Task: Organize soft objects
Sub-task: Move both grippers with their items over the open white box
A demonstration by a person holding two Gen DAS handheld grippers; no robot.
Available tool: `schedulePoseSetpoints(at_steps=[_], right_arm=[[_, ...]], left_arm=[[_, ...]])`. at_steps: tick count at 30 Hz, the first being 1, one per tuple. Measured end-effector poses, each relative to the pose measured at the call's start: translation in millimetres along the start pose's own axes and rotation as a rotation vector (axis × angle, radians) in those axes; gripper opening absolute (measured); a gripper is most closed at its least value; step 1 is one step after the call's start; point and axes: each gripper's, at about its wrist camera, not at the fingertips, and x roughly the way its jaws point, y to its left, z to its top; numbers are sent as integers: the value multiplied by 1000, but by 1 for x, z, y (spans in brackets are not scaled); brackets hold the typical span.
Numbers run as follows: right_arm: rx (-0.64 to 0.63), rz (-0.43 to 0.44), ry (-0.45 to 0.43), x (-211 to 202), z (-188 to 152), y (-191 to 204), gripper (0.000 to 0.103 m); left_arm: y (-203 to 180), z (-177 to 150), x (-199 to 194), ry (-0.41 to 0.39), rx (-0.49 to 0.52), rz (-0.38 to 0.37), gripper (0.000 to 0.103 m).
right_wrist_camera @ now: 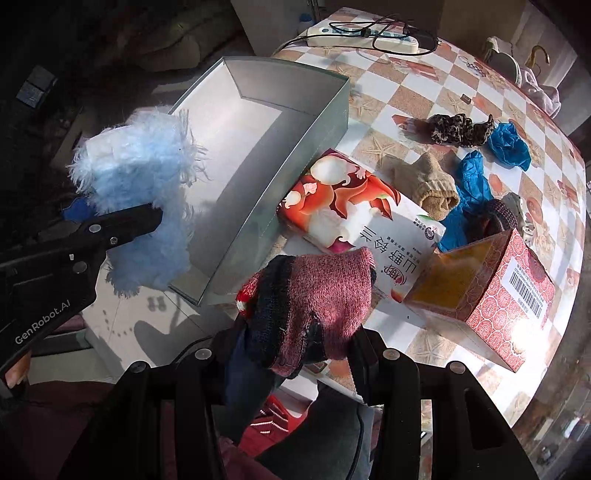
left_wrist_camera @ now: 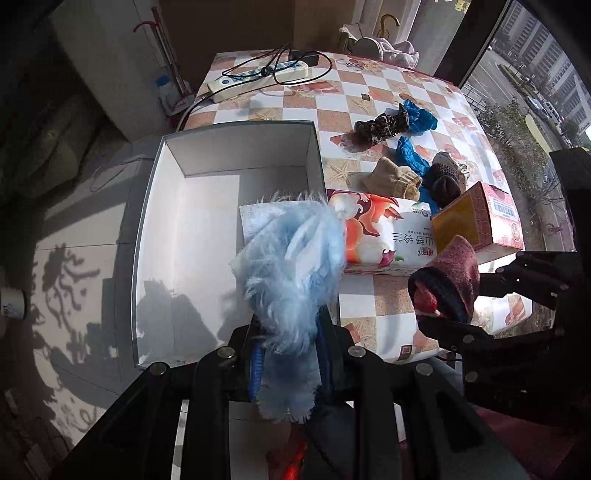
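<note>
My left gripper [left_wrist_camera: 290,354] is shut on a fluffy light-blue cloth [left_wrist_camera: 291,269], held above the near right part of an open white box [left_wrist_camera: 155,206]. The cloth also shows in the right wrist view [right_wrist_camera: 144,184], beside the box [right_wrist_camera: 314,122]. My right gripper [right_wrist_camera: 295,350] is shut on a maroon knit sock [right_wrist_camera: 321,302] with a dark cuff, held above the table's near edge, right of the box. The sock also shows in the left wrist view [left_wrist_camera: 450,277]. A tan sock [right_wrist_camera: 432,184], a leopard-print scrunchie [right_wrist_camera: 461,129], blue plastic covers [right_wrist_camera: 471,184] and a dark knit item [right_wrist_camera: 500,216] lie on the table.
A tissue pack [right_wrist_camera: 354,210] lies against the box's right wall. A red patterned carton [right_wrist_camera: 491,291] stands to its right. A power strip with cables [right_wrist_camera: 365,35] lies at the far end of the checkered table [right_wrist_camera: 406,92]. A window is on the right.
</note>
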Motion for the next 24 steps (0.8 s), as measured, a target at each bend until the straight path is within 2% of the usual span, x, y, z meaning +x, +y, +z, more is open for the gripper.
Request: schedulePoseSetpoints(at_steps=[15,24], right_arm=[[-127,-16,26,13,38,54,49],[-157,-30,42,17,48,70,49]], left_arm=[[60,-13,7,5,-110,16,27],[72,-15,13,17,-126,-3,27]])
